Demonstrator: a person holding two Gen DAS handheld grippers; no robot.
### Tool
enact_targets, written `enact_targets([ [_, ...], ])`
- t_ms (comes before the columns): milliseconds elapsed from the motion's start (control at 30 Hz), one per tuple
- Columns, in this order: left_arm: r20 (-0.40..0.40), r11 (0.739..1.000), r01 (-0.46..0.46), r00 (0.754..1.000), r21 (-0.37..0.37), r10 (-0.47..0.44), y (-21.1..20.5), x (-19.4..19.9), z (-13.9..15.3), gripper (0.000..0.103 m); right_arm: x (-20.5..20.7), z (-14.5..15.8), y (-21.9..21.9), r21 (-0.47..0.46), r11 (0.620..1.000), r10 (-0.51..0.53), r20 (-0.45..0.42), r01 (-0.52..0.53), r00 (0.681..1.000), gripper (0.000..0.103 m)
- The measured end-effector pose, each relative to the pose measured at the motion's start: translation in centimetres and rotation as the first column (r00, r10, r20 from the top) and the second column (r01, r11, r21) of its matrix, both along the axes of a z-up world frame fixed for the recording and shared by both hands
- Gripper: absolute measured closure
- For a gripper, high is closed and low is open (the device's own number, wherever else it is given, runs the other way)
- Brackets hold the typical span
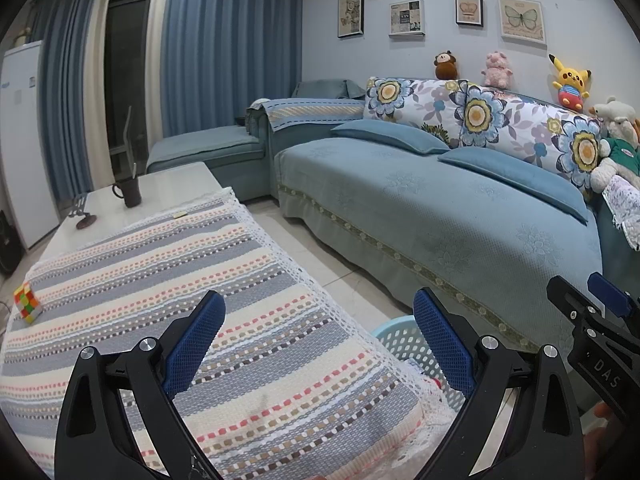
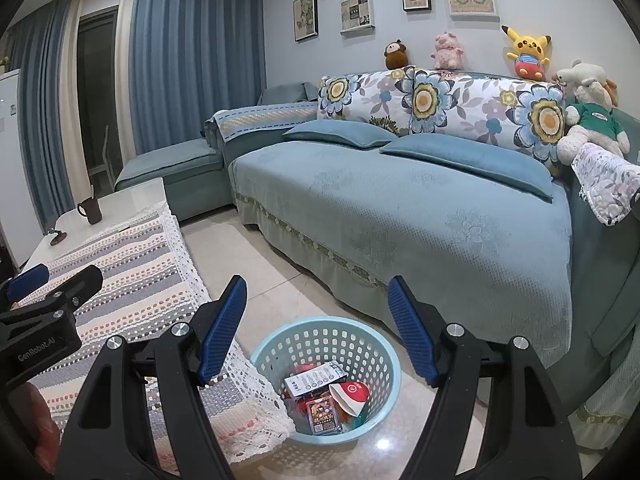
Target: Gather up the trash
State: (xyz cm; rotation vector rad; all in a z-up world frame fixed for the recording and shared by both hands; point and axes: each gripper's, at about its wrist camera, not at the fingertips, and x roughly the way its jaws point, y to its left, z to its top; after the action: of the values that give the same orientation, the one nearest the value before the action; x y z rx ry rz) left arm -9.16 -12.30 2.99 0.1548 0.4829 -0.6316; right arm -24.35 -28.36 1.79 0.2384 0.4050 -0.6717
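Note:
A light blue perforated trash basket (image 2: 372, 340) stands on the floor between the table and the sofa; its rim also shows in the left wrist view (image 1: 394, 338). Inside lie a white box (image 2: 314, 380), a red and white wrapper (image 2: 352, 396) and a printed packet (image 2: 323, 414). My right gripper (image 2: 316, 300) hangs open above the basket, nothing between its blue pads. My left gripper (image 1: 318, 314) is open too, over the table's near corner, holding nothing. Each gripper shows at the edge of the other's view: the right gripper (image 1: 580, 292), the left gripper (image 2: 60, 276).
A striped cloth (image 1: 180, 300) covers the low table; on it are a colour cube (image 1: 27, 303), a dark mug (image 1: 130, 192) and a small dark stand (image 1: 82, 216). A blue sofa (image 1: 440, 216) with cushions and plush toys runs along the right. Pale tiled floor (image 2: 256, 264) lies between.

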Motion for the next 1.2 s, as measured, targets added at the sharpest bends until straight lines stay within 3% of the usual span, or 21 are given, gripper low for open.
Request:
enact_targets([
  [1200, 0.013, 1.0, -0.002, 1.0, 0.005, 0.002, 0.49, 0.08, 0.25, 0.011, 0.64, 0.08, -0.22, -0.007, 1.0, 0.009, -0.007, -0.009, 1.0, 0.034],
])
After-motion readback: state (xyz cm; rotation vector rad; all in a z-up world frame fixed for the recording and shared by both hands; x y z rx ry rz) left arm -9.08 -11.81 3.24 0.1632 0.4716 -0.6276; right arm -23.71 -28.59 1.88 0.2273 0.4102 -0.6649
